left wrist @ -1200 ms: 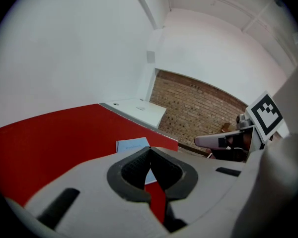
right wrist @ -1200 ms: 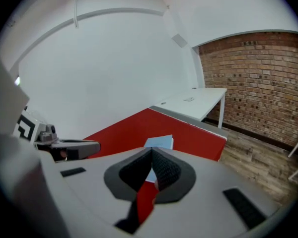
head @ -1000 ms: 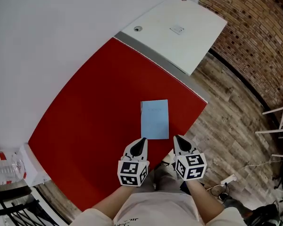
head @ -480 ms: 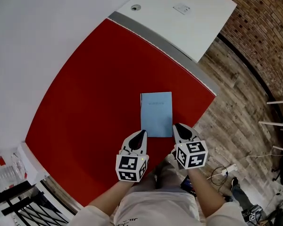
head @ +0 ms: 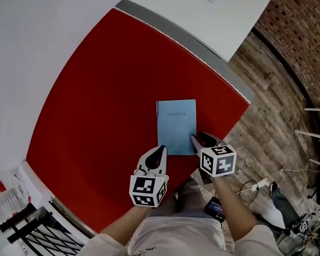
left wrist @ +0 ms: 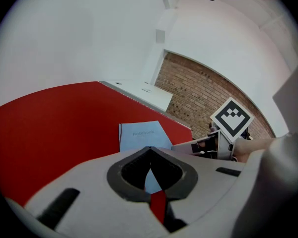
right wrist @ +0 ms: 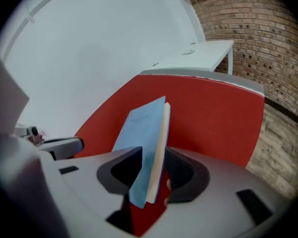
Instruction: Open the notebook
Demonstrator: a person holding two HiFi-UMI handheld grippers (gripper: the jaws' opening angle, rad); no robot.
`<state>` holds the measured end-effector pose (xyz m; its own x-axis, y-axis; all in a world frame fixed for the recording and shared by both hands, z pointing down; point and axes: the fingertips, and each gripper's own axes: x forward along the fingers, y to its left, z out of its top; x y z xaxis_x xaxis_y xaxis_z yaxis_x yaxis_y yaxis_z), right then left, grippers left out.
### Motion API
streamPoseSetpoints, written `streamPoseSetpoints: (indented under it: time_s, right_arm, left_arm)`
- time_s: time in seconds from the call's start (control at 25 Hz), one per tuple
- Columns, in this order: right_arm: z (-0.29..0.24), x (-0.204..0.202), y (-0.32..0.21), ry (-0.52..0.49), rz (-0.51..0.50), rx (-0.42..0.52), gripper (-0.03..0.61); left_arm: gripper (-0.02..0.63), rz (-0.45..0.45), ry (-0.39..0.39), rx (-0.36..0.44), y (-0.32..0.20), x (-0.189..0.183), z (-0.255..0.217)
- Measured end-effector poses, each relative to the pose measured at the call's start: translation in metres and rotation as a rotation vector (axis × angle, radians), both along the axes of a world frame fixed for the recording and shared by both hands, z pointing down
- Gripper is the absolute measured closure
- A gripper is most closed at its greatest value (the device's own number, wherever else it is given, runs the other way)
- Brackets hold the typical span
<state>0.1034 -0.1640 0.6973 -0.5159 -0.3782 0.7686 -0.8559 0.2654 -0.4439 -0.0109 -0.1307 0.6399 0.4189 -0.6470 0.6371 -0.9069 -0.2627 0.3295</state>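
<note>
a blue notebook (head: 176,126) is seen closed on the red counter (head: 96,116), its near corner between the opening jaws of the right gripper (head: 200,140); the left gripper (head: 160,150) is closed on nothing. no cover is lifted yet.

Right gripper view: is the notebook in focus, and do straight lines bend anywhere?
Right gripper view: the notebook is sharp enough, softer at its near corner; dark round rim. Head view: the red table has bowed edges; light is even, no glare.
</note>
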Motion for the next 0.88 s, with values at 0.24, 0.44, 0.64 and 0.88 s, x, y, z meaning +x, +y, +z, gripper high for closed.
streamPoseSetpoints:
  time_s: [0.24, 0.44, 0.64, 0.88]
  right_arm:
    - [0.014, -0.01, 0.003, -0.056, -0.021, -0.092, 0.457]
    - [0.024, -0.009, 0.003, -0.047, -0.035, -0.147, 0.459]
    - [0.03, -0.004, 0.0, -0.029, -0.02, -0.156, 0.508]
    - [0.026, 0.0, -0.002, -0.012, -0.026, -0.13, 0.555]
  left_arm:
    - [0.609, -0.001, 0.006, -0.016, 0.001, -0.002, 0.007]
    - [0.609, -0.011, 0.01, -0.026, 0.001, -0.002, 0.011]
    - [0.609, -0.014, 0.015, -0.038, 0.006, -0.002, 0.018]
    - [0.609, -0.015, 0.018, -0.046, 0.007, 0.0, 0.02]
